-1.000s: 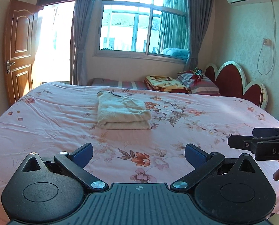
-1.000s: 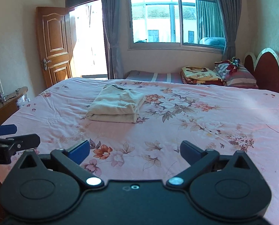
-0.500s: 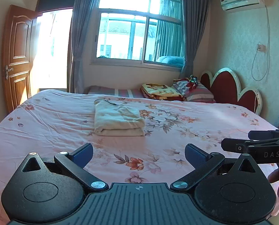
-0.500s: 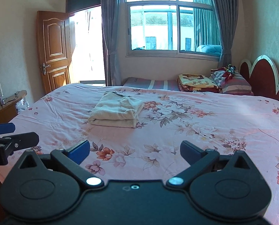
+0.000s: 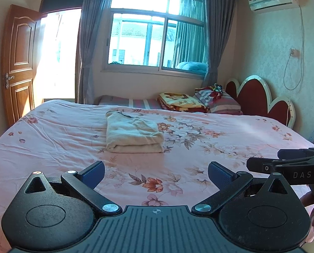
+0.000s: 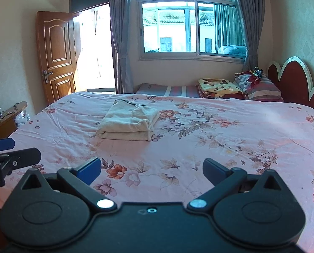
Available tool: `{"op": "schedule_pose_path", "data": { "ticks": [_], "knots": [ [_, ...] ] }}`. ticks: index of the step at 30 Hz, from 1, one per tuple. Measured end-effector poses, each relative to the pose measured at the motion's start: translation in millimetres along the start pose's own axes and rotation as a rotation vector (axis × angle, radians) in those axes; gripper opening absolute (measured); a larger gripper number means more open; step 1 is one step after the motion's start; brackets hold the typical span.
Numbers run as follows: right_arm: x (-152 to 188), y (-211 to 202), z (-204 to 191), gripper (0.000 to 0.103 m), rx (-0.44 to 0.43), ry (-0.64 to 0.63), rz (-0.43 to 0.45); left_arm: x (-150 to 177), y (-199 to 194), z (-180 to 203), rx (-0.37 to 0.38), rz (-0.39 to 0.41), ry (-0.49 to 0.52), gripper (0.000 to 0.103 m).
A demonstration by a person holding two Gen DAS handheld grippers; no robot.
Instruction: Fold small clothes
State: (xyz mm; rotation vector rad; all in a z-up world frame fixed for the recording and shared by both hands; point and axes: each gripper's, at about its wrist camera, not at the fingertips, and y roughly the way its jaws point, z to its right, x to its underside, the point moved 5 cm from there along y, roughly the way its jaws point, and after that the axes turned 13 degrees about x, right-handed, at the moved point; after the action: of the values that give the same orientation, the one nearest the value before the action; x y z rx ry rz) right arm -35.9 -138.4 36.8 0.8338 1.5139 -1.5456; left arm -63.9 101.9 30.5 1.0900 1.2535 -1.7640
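Observation:
A cream garment (image 5: 132, 135) lies folded into a thick rectangle on the pink floral bedspread (image 5: 51, 139), well beyond both grippers. It also shows in the right wrist view (image 6: 128, 124). My left gripper (image 5: 157, 174) is open and empty, held back near the bed's near edge. My right gripper (image 6: 151, 171) is open and empty too, at about the same distance. The right gripper's side shows at the right of the left wrist view (image 5: 287, 166). The left gripper's side shows at the left of the right wrist view (image 6: 9, 158).
Folded blankets (image 5: 182, 103) and striped pillows (image 5: 222, 103) lie by the red headboard (image 5: 260, 97) at the far right. A wooden door (image 5: 20, 63) stands open at the left. A wooden side table (image 6: 7, 118) stands left of the bed.
Both grippers have drawn back and tilted up from the bed, so the folded garment looks farther and lower. Both stay open and empty.

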Motion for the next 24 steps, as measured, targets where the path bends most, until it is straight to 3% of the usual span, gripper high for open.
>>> {"op": "schedule_pose_path", "data": {
  "ticks": [24],
  "knots": [
    [-3.4,5.9,-8.3,0.102,-0.012,-0.01,-0.005,-0.8,2.1,-5.4,-0.012,-0.007,0.008,0.103]
  ]
}}
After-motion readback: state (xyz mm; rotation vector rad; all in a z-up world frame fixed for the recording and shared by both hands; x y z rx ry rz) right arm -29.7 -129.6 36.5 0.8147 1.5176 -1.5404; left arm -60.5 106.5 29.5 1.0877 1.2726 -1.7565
